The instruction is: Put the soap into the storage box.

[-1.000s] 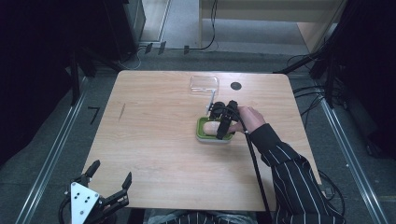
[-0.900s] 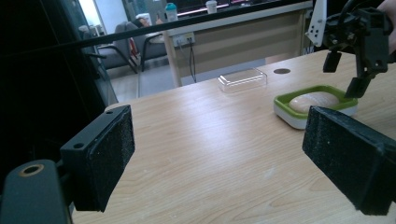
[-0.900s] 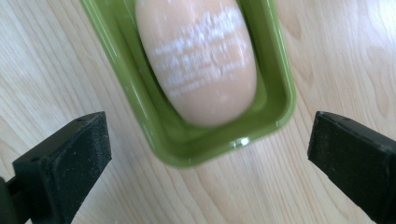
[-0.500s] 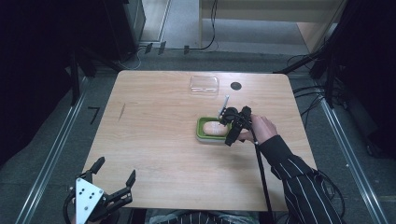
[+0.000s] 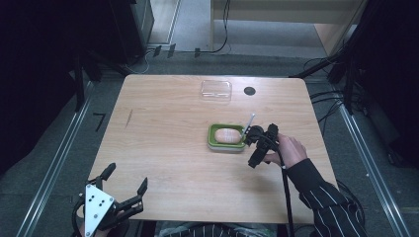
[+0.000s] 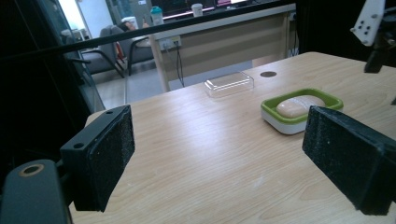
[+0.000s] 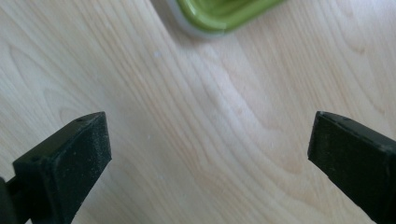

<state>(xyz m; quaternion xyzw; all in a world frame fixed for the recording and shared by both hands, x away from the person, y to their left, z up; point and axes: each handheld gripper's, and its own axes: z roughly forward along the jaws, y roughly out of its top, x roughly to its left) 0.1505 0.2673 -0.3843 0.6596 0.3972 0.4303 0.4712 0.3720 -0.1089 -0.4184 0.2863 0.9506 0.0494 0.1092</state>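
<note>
A green soap dish [image 5: 213,134] stands right of the table's middle, with a pale bar of soap [image 5: 227,135] lying in it. My right gripper [image 5: 251,147] hovers just right of the dish, open, nothing between its jaws. In the right gripper view it [image 7: 210,158] looks down on bare wood, with the dish's corner [image 7: 224,14] at the top. My left gripper [image 5: 126,178] is open at the table's near left corner. Its view looks between its jaws [image 6: 229,158] to the dish [image 6: 271,105] and soap [image 6: 299,105] farther off.
A clear plastic lid [image 5: 216,91] lies near the table's far edge, beside a dark round hole [image 5: 249,91]. The person's striped sleeve [image 5: 321,197] comes in from the bottom right. Dark equipment and cables surround the table [image 5: 163,123].
My right gripper has drawn back from over the dish to the right and toward the person, leaving the soap uncovered in the dish. My left gripper shifted slightly.
</note>
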